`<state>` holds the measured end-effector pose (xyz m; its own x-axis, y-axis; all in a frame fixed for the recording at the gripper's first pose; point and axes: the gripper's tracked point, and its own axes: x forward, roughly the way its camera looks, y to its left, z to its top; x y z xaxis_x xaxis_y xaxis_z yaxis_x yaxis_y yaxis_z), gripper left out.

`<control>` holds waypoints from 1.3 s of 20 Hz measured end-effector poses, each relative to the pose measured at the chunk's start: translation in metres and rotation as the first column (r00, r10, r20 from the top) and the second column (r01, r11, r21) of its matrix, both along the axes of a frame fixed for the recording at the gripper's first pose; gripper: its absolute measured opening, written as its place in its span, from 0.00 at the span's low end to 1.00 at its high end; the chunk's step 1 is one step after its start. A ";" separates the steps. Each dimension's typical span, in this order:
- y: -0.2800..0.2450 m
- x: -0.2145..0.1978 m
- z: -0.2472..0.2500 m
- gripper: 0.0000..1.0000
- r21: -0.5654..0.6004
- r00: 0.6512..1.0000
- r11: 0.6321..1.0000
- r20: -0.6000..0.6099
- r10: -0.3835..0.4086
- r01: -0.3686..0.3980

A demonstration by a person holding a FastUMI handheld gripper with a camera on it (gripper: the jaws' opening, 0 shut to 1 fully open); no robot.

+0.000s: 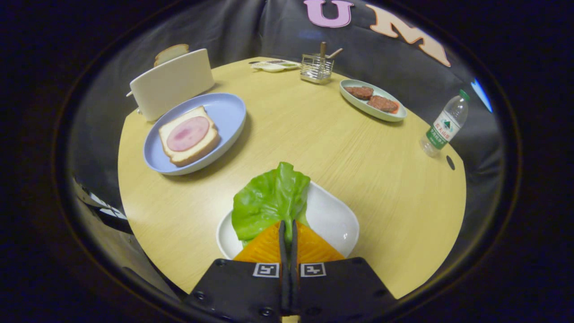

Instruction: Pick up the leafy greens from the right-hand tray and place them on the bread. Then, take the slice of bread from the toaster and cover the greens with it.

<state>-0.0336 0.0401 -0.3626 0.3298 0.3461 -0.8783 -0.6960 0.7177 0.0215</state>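
Observation:
A green lettuce leaf [269, 199] sticks up from between my fingers, over the white tray [334, 220] just below them. My gripper [288, 226] is shut on the leaf's near edge. Beyond and to the left, a blue plate [226, 112] carries a slice of bread [190, 141] topped with a round pink ham slice [187, 133]. Behind that plate stands a white toaster [172, 83] with a bread slice [171, 53] poking out of its top.
Far across the round wooden table [323, 143] are a wire caddy [316, 68] with utensils, a small flat white tray [274, 65], and an oval dish [374, 107] with two meat patties. A water bottle [444, 125] stands near the right edge.

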 end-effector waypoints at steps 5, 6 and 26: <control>0.004 -0.002 0.028 0.04 0.022 0.999 1.000 0.040 -0.013 0.012; 0.005 -0.003 0.032 0.04 0.023 0.999 1.000 0.044 -0.016 0.015; 0.085 -0.008 0.105 0.04 0.083 0.991 0.994 0.119 0.064 -0.074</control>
